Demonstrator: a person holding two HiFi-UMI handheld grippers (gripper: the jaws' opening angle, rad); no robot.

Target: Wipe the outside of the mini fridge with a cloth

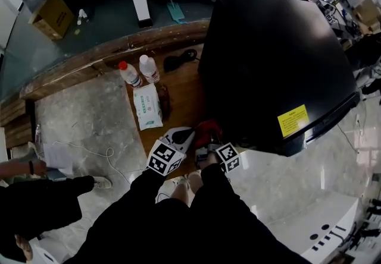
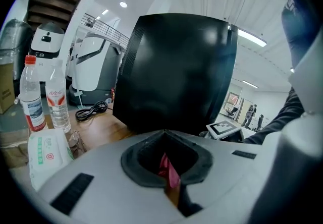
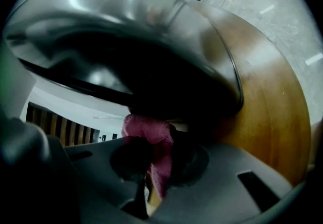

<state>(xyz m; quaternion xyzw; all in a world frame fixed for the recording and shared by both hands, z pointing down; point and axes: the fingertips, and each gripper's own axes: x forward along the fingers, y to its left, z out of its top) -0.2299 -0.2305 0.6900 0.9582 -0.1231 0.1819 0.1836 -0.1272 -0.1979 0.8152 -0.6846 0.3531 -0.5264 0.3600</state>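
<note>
The black mini fridge [image 1: 274,60] stands on a wooden tabletop [image 1: 184,87] and carries a yellow label [image 1: 293,121]. A dark red cloth [image 1: 208,132] is bunched at the fridge's near left corner, and both grippers meet there. My left gripper [image 1: 188,137] is shut on a fold of the cloth [image 2: 169,170], with the fridge [image 2: 181,71] straight ahead of it. My right gripper [image 1: 206,145] is shut on the cloth [image 3: 151,150] too, which bulges up against the fridge's dark side [image 3: 126,51].
Two water bottles [image 1: 131,74] [image 1: 149,68], a pack of wipes [image 1: 147,107] and a black cable [image 1: 178,59] lie on the wood to the fridge's left. Another person's hand [image 1: 21,167] rests by a paper at the far left. The table edge curves behind the bottles.
</note>
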